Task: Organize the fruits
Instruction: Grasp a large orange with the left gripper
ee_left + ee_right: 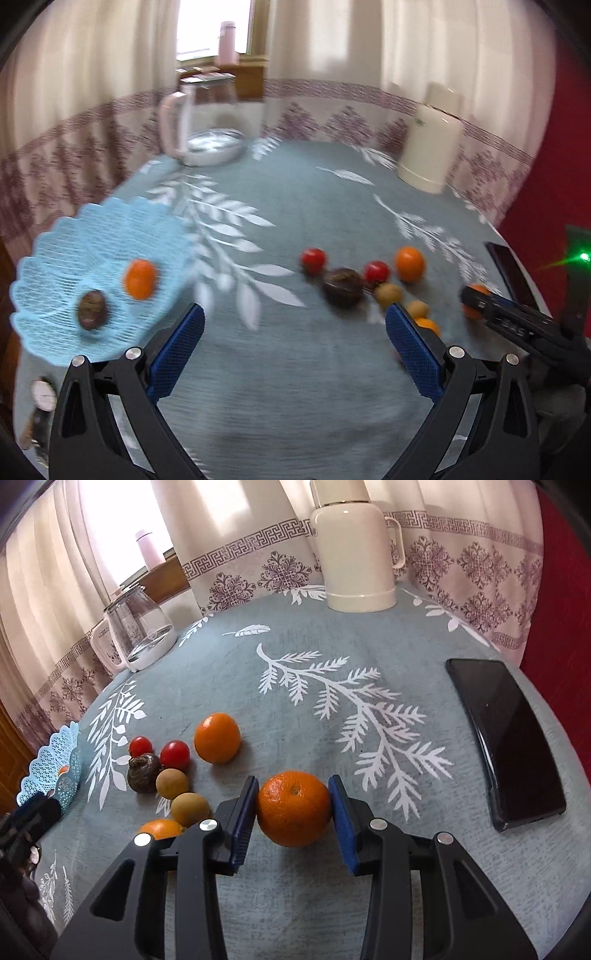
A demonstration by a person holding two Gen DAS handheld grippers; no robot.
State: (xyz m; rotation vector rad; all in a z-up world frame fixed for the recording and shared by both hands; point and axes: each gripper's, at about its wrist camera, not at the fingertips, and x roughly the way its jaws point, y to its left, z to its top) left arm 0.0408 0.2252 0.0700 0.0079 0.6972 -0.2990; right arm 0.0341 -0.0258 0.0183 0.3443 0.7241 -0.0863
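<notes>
— Nearest: the right tool [293, 805] clamps an orange [293, 808] on the bench [295, 657]. The left tool [295, 332]?

— Spread wide, empty. Lift straight; the blue basket [55, 771] sits far left of that orange.

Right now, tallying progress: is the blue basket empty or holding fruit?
Holding fruit. The blue basket has an orange and a dark brown fruit inside.
</notes>
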